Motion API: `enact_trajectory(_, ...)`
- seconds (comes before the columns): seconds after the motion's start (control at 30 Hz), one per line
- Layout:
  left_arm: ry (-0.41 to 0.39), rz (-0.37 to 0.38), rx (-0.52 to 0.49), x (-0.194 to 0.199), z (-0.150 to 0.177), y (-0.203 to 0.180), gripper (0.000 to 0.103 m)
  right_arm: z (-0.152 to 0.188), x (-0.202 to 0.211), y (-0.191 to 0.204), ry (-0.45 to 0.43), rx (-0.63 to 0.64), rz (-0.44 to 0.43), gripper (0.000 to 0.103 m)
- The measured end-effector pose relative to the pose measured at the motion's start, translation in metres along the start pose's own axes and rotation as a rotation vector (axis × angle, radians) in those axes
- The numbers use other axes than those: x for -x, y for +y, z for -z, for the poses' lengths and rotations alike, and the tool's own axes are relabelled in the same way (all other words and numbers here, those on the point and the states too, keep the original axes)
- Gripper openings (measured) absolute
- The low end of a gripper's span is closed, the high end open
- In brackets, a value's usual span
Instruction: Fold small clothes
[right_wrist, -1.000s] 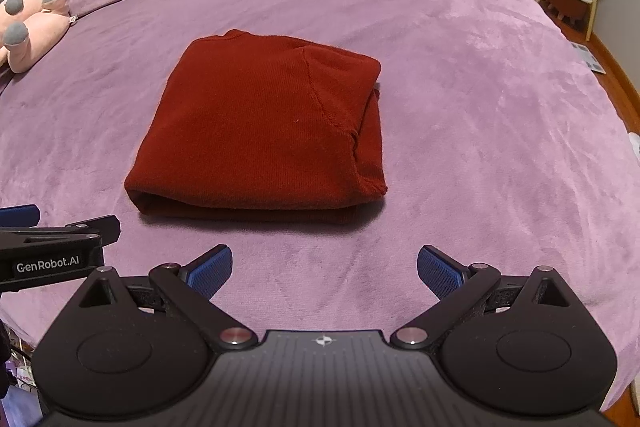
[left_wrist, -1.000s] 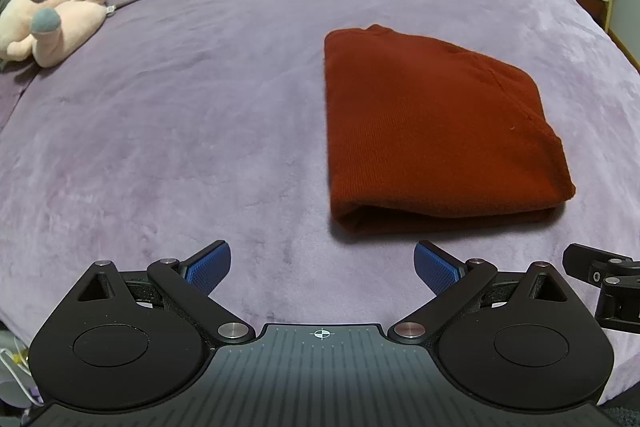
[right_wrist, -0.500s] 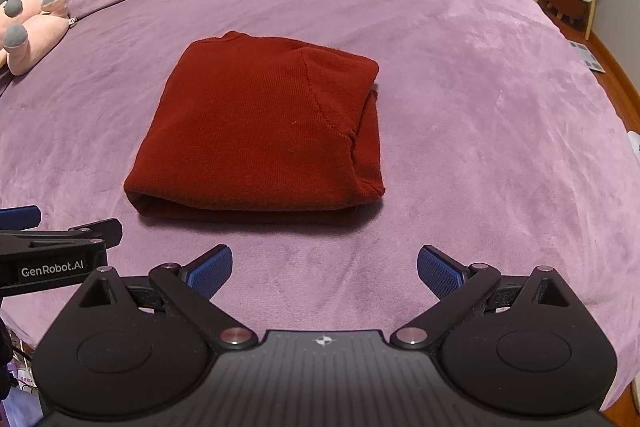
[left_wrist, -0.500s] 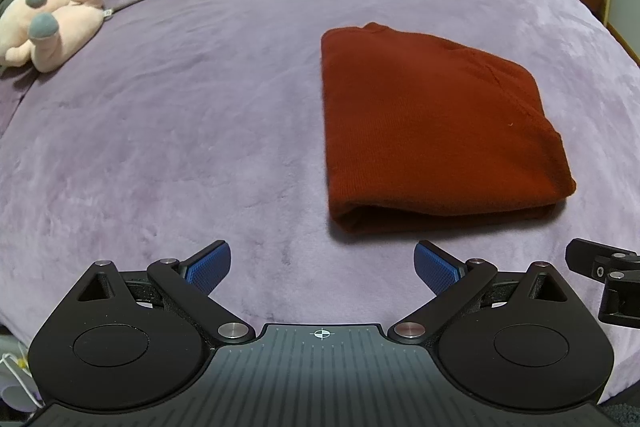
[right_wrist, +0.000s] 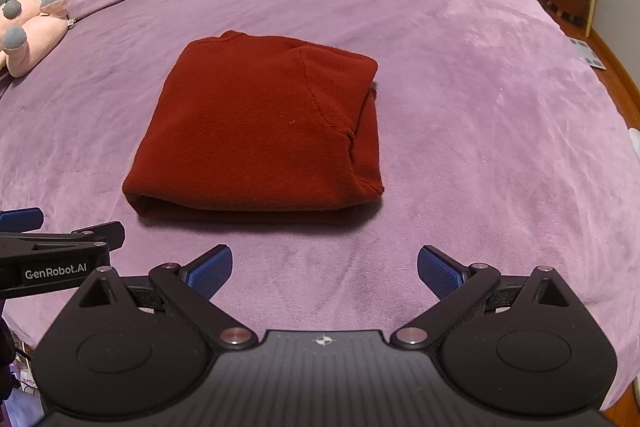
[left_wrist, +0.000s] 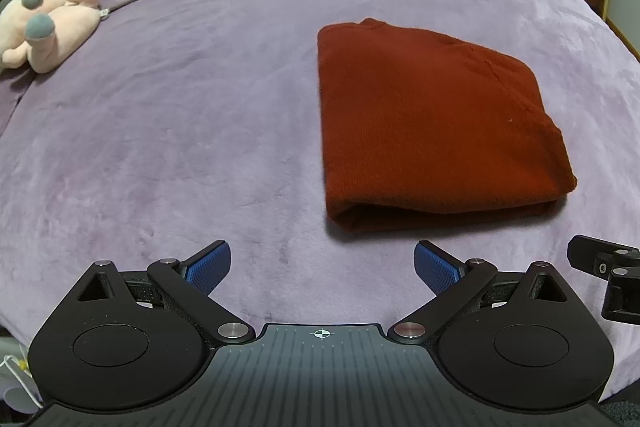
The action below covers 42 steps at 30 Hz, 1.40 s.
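On the purple bedspread [right_wrist: 460, 75] in front of me lies the red sweater [right_wrist: 260, 135], already folded into a compact, tidy rectangle with its rounded fold edge facing me. My left gripper [left_wrist: 322, 265] hangs short of it, blue pads spread wide and empty; my right gripper [right_wrist: 325, 267] does the same, touching nothing. A pink plush toy [left_wrist: 44, 27] sits well off to the left. I judge this garment finished; no other clothes show.

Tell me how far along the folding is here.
Done: the red garment lies folded into a compact rectangle on the purple blanket. In hand: nothing; left gripper and right gripper are both open, short of it. Left: apparently nothing, unless other clothes wait out of view.
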State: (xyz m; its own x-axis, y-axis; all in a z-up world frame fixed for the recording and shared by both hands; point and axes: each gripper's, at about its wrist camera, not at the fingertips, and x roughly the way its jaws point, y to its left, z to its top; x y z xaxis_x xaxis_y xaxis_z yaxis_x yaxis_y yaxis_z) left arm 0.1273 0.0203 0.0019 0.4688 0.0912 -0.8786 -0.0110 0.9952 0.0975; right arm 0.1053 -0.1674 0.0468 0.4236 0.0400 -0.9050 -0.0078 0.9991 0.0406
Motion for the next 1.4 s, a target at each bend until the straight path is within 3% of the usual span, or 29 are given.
enact_trajectory(1.1,0.005,0.051,-0.008,-0.0037,-0.0001,-0.0018,0.101,0.0001,-0.0021,-0.004,-0.004,-0.013,-0.008,0.099)
enact_trajectory(1.27,-0.022,0.076,-0.013,-0.0004,0.0011,-0.0041,0.101,0.0004,-0.0013,-0.0031,-0.006,-0.015,-0.007,0.099)
enact_trajectory(1.4,-0.037,0.055,-0.03,0.0008,0.003,-0.0076,0.101,0.0005,-0.0009,-0.0028,-0.007,-0.015,-0.006,0.099)
